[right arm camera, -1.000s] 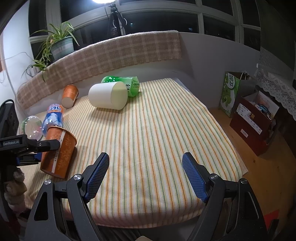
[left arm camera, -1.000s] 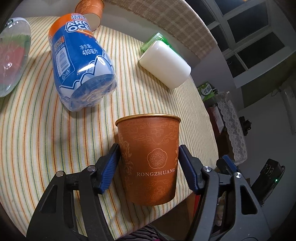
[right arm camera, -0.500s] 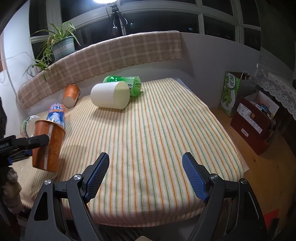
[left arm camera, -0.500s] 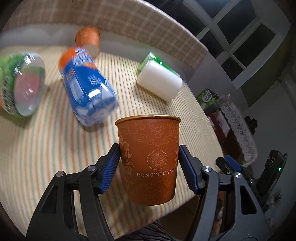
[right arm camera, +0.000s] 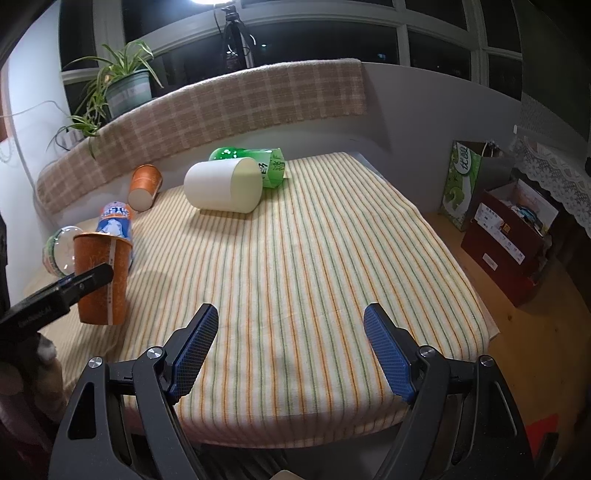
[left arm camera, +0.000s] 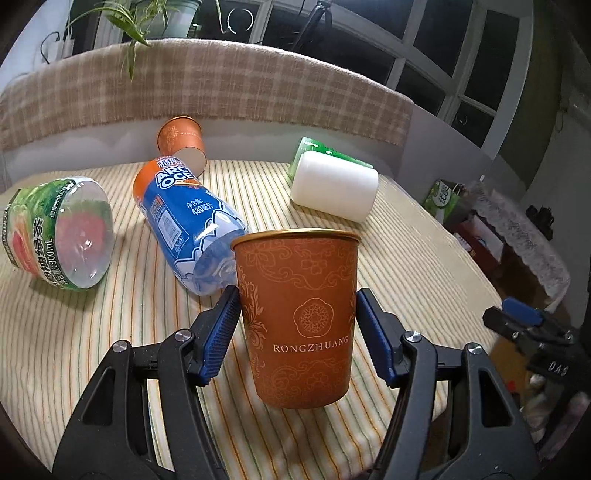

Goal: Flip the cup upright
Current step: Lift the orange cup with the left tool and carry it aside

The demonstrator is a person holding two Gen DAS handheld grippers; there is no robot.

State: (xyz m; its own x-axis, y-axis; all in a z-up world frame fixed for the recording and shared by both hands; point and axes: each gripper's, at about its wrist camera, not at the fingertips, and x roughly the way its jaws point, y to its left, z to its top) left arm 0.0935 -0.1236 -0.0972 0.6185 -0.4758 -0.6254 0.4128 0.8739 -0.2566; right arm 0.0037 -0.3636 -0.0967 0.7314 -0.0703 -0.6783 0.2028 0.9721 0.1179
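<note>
Covering the table [right arm camera: 332,258], striped cloth meets a plaid-draped ledge [right arm camera: 221,107] beneath dark windows [right arm camera: 332,33].

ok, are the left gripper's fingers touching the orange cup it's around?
Touching. In the left wrist view both blue fingers press against the sides of the cup, with no gap at either side.

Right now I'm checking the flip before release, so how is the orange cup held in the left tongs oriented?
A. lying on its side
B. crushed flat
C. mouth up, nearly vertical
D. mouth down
C: in the left wrist view the orange cup sits between the left tongs with its gold rim on top and its lettering reading level.
</note>
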